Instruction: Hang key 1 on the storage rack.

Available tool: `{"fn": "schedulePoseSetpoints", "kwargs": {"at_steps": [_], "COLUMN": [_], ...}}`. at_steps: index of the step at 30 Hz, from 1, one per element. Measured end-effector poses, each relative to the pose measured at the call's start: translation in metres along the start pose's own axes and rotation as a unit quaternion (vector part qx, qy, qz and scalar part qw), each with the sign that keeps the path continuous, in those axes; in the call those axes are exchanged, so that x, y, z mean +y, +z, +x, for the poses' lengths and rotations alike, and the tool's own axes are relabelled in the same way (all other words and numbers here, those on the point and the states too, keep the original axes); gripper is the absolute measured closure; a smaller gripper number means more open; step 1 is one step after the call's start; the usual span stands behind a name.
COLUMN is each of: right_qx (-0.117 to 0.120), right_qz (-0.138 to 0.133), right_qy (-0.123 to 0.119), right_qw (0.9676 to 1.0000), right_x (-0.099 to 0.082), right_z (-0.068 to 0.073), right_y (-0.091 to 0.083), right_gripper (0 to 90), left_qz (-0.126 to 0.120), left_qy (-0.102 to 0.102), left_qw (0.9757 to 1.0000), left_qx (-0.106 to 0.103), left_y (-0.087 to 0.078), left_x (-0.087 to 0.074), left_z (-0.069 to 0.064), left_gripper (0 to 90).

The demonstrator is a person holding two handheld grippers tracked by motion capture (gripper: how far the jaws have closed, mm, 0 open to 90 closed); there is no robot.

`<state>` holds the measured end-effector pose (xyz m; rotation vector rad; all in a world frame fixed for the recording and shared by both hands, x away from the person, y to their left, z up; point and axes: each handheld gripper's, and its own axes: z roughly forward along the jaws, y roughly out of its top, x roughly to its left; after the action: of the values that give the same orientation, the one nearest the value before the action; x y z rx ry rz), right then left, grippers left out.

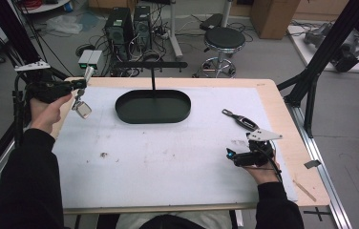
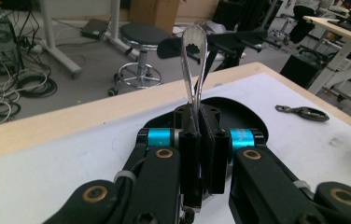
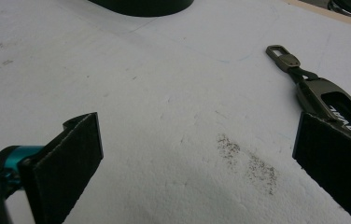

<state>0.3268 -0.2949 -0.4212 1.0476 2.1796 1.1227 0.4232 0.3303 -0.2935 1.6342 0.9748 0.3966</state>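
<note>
Left claw (image 2: 200, 154) grips a metal keychain (image 2: 194, 60) (raised); right claw (image 3: 197, 158) gapes wide.

Pale wooden table (image 1: 282, 102) under a white mat (image 1: 168, 152) — black oval tray (image 1: 153, 106), dark key fob (image 1: 240, 120).

A tray (image 1: 125, 110) sits mid-table toward the back, with a key fob (image 1: 240, 120) lying to its right.

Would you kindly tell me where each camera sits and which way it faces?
High view: above the person's side, looking down on the white table; forearms, both hands show.
Left gripper view: rides the left tongs, shut on a silver keychain.
Right gripper view: rides the open right tongs, facing the tabletop.
Shared: black stand, dark key fob.
</note>
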Motion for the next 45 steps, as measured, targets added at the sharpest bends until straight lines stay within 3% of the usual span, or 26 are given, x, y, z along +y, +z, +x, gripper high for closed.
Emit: {"fn": "schedulePoseSetpoints", "kwargs": {"at_steps": [19,34,39,45], "right_qx": [-0.002,-0.001,-0.001,-0.001], "right_qz": [-0.002,-0.007,-0.011,-0.008], "right_qy": [-0.003,-0.006,-0.004,-0.004], "right_qw": [1.0000,1.0000,0.9999,1.0000], "right_x": [0.000,-0.001,-0.001,-0.003], "right_z": [0.001,0.001,0.000,-0.001], "right_y": [-0.001,-0.002,-0.004,-0.004], "right_gripper": [0.8,0.8,0.8,0.8], "left_qz": [-0.031,-0.032,-0.031,-0.018], "left_qy": [0.031,0.054,0.048,0.056], "left_qw": [0.9989,0.9979,0.9982,0.9982], "left_qx": [-0.018,-0.018,-0.020,-0.008], "left_y": [0.011,0.045,0.058,0.072], "left_x": [0.038,0.060,0.063,0.064], "left_z": [-0.025,-0.049,-0.055,-0.060], "left_gripper": [86.4,86.3,86.3,86.3]}}
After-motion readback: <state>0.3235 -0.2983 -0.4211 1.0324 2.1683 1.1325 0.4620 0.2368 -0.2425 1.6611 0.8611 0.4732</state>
